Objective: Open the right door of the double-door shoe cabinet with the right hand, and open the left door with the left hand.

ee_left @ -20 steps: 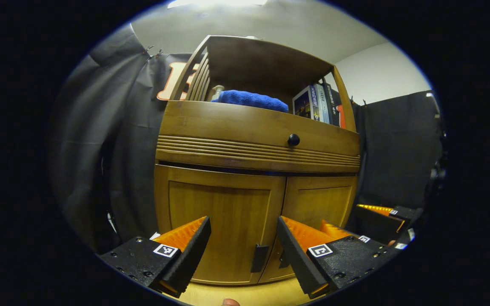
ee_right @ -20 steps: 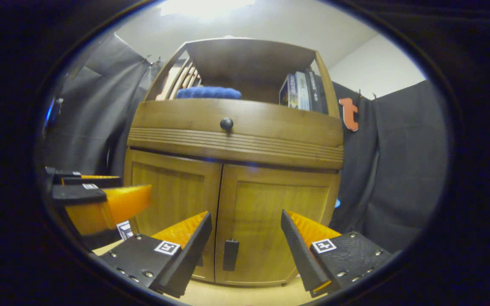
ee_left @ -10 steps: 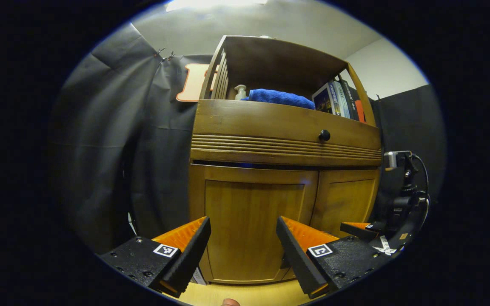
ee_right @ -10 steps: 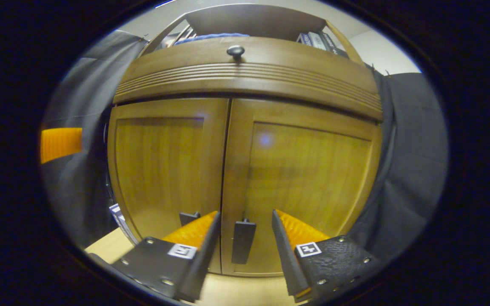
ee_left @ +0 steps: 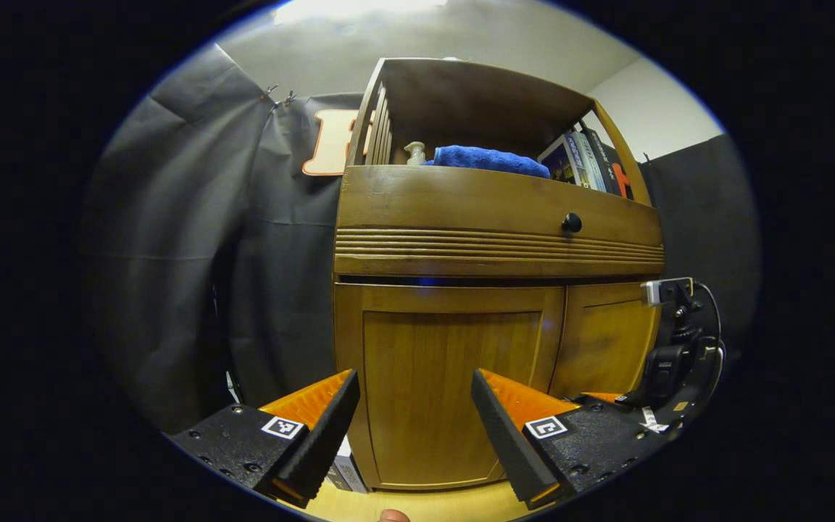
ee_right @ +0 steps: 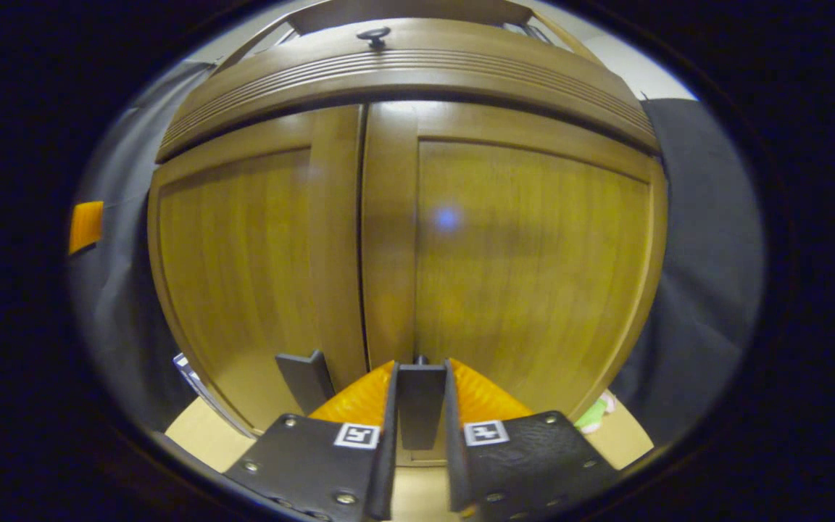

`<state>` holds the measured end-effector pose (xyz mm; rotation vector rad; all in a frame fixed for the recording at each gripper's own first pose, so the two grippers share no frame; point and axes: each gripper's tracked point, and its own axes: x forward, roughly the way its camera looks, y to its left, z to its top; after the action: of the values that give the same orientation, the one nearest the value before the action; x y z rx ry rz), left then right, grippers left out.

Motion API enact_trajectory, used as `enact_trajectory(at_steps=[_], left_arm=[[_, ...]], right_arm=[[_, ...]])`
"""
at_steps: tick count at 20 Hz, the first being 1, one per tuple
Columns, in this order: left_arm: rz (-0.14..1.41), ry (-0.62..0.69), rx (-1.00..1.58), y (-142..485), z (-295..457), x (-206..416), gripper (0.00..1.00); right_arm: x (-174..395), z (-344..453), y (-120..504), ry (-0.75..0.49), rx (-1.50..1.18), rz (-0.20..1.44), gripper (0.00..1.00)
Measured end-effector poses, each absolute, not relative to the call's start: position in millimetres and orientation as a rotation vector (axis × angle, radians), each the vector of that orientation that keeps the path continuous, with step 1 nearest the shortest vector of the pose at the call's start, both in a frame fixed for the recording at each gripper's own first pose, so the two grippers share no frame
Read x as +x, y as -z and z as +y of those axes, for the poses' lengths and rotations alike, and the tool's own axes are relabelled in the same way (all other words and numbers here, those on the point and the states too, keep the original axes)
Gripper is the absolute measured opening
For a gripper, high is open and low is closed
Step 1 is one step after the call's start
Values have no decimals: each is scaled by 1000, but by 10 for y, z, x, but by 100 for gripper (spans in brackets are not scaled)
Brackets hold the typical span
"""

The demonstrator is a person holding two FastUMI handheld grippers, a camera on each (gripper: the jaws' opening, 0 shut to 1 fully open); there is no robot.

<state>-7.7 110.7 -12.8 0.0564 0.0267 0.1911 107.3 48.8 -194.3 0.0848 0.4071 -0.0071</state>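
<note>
Both doors are shut, so nothing is opened yet. The right gripper (ee_right: 420, 428) is clamped on the right door's handle (ee_right: 420, 402) near the cabinet's (ee_left: 497, 210) bottom edge. The left gripper (ee_left: 415, 428) hangs spread before the left door (ee_left: 446, 391).

Left door's handle (ee_right: 306, 378) — lower end hidden behind the right gripper (ee_right: 421, 435).

My right gripper (ee_right: 420, 406) is closed on the right door's handle (ee_right: 420, 402). Both doors are closed; the left door's handle (ee_right: 306, 380) stands just beside.
</note>
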Motion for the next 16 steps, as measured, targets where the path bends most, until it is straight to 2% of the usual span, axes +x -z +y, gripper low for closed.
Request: enact_trajectory(at_steps=[9, 10, 13, 16], left_arm=[[30, -167, 38, 108, 1004, -140, 95], [29, -163, 32, 102, 986, -156, 92], [36, -148, 9, 122, 910, -175, 92], [45, -126, -7, 153, 807, -214, 99]], right_arm=[[947, 429, 1828, 66, 78, 396, 27], [944, 428, 1800, 68, 78, 396, 27], [954, 429, 1779, 73, 92, 388, 27], [931, 431, 1798, 81, 93, 385, 27]])
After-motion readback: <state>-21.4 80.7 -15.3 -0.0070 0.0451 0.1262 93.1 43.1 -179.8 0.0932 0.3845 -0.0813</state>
